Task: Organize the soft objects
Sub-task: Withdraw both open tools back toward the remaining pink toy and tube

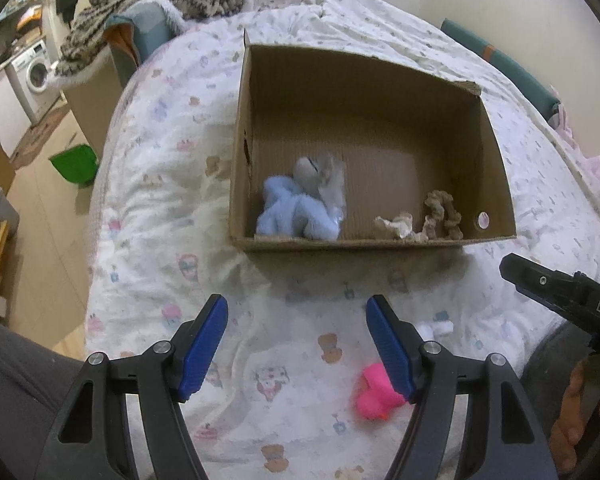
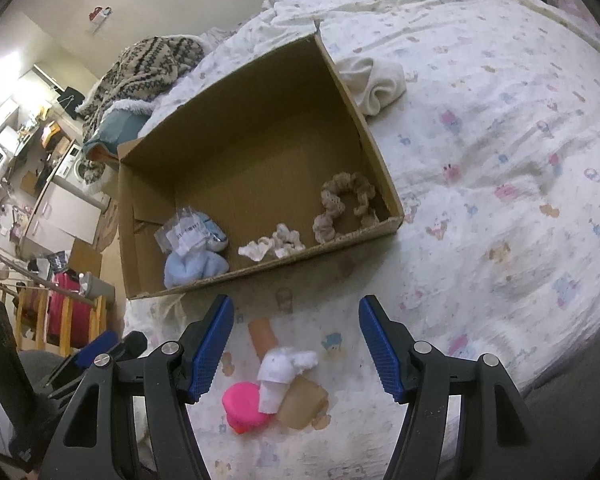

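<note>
An open cardboard box (image 1: 364,92) (image 2: 260,120) sits on the bed. Inside lie a light blue plush toy (image 1: 296,210) (image 2: 194,266), a pale scrunchie (image 1: 394,226) (image 2: 272,244) and a beige scrunchie (image 1: 440,212) (image 2: 346,204). Nearer than the box, a pink toy (image 1: 374,398) (image 2: 246,404), a white cloth piece (image 2: 284,370), a tan soft item (image 2: 302,406) and a brown tube (image 2: 262,338) lie on the sheet. My left gripper (image 1: 298,304) is open, with the pink toy partly behind its right finger. My right gripper (image 2: 296,304) is open above the small pile, touching nothing.
The printed bedsheet (image 2: 500,160) spreads to the right. A rolled white towel (image 2: 376,82) lies against the box's far side. A patterned blanket (image 1: 152,4) hangs over the bed's far left end. The floor, a green bin (image 1: 76,164) and a washing machine (image 1: 36,70) are on the left.
</note>
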`<action>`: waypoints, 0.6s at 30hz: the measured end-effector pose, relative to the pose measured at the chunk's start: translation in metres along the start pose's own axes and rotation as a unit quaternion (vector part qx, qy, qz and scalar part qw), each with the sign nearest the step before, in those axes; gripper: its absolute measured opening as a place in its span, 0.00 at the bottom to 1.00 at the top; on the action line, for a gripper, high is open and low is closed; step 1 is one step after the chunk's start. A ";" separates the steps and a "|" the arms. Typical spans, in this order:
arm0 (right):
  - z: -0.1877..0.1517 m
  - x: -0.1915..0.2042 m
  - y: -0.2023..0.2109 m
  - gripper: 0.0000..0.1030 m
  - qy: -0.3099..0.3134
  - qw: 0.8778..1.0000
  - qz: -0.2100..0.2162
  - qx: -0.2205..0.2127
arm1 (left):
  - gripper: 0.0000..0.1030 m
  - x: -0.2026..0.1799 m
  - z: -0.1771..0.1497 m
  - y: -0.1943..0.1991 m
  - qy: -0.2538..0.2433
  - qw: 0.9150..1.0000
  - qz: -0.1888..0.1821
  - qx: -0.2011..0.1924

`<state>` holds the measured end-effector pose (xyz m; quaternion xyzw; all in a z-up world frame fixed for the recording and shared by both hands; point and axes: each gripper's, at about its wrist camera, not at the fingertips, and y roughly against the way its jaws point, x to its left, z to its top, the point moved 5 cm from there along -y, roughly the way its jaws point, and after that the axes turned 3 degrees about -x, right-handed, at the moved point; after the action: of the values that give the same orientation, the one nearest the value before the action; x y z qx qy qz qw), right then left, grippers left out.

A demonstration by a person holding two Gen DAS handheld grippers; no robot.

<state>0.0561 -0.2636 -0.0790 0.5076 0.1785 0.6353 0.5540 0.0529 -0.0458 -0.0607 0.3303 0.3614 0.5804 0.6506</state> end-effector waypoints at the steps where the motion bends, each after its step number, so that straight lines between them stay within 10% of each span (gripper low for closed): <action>1: 0.000 -0.001 0.000 0.66 -0.002 1.000 0.000 0.001 | 0.67 0.000 -0.001 -0.002 0.001 1.000 -0.002 0.007; 18: -0.002 -0.016 -0.017 0.66 -0.042 0.999 -0.006 0.030 | 0.67 -0.039 -0.055 -0.053 -0.010 0.982 -0.088 0.166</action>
<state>0.0616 -0.2714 -0.1006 0.5492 0.1770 0.6042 0.5495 0.0312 -0.0894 -0.1313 0.4065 0.4742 0.4494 0.6387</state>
